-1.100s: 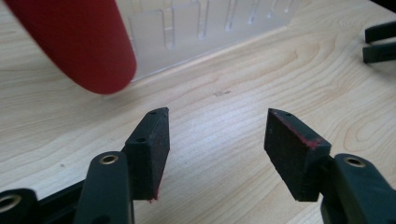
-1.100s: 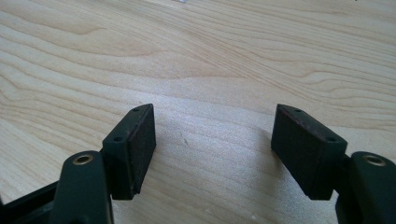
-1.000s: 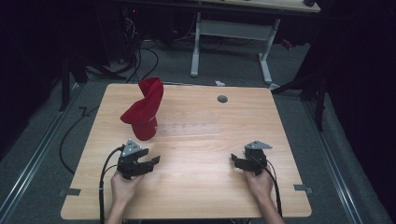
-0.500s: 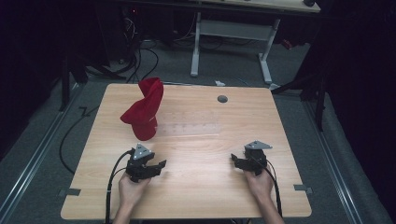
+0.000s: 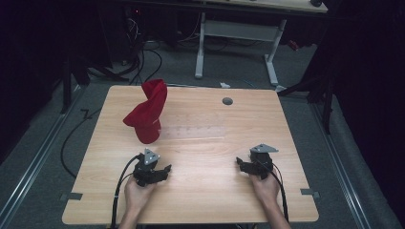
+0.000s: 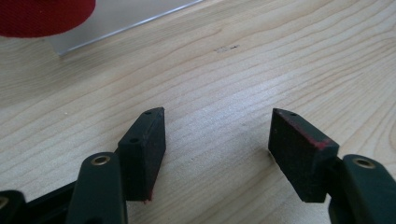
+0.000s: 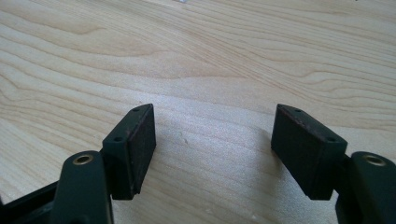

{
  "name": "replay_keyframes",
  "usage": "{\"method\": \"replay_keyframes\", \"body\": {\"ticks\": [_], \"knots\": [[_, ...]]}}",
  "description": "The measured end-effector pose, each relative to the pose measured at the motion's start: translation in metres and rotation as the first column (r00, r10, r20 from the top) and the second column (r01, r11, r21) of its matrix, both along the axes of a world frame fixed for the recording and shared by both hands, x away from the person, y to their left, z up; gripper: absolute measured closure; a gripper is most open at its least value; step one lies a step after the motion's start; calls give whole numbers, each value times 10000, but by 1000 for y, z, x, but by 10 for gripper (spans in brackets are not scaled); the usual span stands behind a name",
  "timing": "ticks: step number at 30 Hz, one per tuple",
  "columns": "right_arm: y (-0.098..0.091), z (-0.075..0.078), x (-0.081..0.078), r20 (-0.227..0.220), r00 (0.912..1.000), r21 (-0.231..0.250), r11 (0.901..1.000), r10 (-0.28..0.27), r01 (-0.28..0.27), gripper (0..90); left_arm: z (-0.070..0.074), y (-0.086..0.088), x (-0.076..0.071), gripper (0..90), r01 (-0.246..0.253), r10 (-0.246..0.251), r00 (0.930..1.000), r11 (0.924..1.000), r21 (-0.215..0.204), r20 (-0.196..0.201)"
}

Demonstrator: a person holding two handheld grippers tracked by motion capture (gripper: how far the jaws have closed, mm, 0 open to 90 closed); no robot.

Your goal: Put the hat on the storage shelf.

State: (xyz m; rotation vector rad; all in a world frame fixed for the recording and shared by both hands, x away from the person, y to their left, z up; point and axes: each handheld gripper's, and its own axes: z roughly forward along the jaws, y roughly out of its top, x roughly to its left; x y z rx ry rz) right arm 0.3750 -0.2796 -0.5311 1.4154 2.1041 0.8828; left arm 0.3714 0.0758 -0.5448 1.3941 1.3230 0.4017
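Left gripper (image 5: 165, 169) fingers wide, just been opening, nothing between; right gripper (image 5: 239, 163) wide, empty. Red cloth (image 5: 145, 114) upper left: approach low, pinch its bottom edge.

A light wooden table (image 5: 205, 157) bears a small round grey grommet (image 5: 227, 101) near its far edge. Beyond the table stands a white desk frame (image 5: 236, 45); black cables (image 5: 143, 62) lie on the floor to that frame's left.

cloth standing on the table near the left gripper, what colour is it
Plain red, no pattern. The cloth shows best in the high view.
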Motion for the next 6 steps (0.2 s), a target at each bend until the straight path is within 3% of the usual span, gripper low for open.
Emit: {"method": "replay_keyframes", "body": {"ticks": [3, 6], "knots": [[0, 0, 0, -2, 10000, 4, 10000, -3, 3, 310, -1, -2, 0, 345, 15, -16, 10000, 9996, 280, 65], [0, 0, 0, -3, 10000, 3, 10000, -2, 2, 310, -1, -2, 0, 312, 106, -107, 9999, 9995, 281, 37]]}}
